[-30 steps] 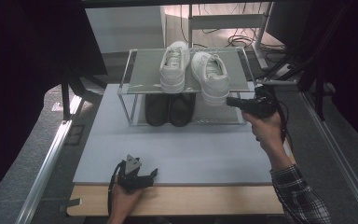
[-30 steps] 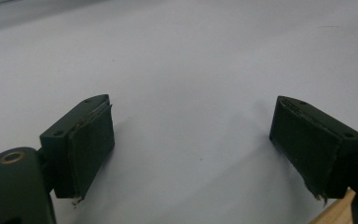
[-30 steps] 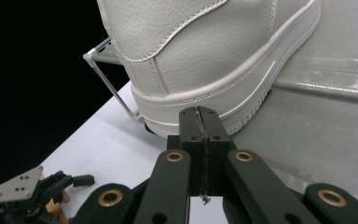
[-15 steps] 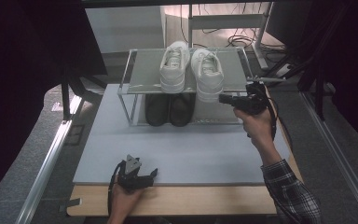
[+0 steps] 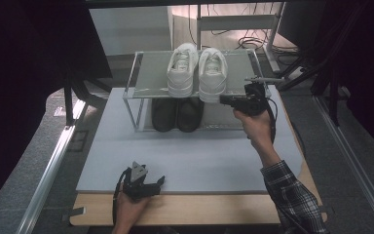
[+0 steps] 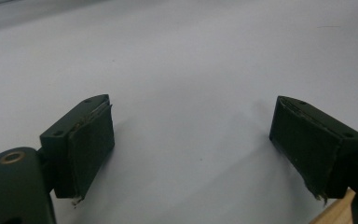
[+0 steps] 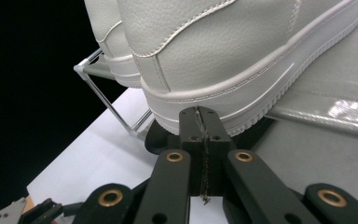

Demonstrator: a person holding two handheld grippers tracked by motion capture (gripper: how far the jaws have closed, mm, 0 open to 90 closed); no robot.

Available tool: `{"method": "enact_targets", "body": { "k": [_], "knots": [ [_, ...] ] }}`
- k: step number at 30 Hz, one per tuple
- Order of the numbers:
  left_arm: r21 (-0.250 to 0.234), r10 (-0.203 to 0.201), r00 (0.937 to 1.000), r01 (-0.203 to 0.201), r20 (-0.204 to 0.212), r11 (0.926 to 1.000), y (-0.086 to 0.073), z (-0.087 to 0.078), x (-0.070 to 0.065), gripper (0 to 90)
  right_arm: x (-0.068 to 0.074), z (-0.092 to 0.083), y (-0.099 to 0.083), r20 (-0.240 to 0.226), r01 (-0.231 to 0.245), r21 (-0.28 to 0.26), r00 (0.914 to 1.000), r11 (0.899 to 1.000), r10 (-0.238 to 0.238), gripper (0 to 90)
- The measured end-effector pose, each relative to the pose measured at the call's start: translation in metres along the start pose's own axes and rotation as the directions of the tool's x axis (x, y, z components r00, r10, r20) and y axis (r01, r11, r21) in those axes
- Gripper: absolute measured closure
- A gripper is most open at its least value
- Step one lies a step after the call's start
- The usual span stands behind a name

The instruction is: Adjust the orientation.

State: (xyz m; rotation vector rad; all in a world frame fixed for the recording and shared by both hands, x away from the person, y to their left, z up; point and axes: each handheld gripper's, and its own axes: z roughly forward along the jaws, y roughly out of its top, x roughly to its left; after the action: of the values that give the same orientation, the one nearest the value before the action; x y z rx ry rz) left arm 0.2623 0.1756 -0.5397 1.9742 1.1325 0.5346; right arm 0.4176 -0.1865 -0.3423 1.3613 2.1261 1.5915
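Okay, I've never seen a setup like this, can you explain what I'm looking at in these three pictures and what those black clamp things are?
A person sits at a table and holds a hand tool in each hand, each ending in two black jaws, a pair of tongs. The high view looks down from above the person. The other two pictures come from small cameras riding on the tools, looking along their jaws.

On a grey mat stands a two-level shoe rack, with white sneakers on top and black shoes below.

The left tongs rest near the table's front edge, jaws wide apart, holding nothing. The right tongs are shut, with nothing between them, their tip right at the heel of one white sneaker; whether they touch it is hard to tell.
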Motion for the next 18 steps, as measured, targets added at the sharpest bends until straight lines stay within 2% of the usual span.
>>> {"method": "enact_targets", "body": {
  "k": [18],
  "knots": [
    [0.0, 0.0, 1.0, 0.0, 0.0, 1.0, 0.0, 0.0, 0.0, 13.3, 0.006, 0.019, 0.006, 0.023, -0.004, -0.006, 0.9997, 1.0, 0.004, 89.5]
  ]
}}
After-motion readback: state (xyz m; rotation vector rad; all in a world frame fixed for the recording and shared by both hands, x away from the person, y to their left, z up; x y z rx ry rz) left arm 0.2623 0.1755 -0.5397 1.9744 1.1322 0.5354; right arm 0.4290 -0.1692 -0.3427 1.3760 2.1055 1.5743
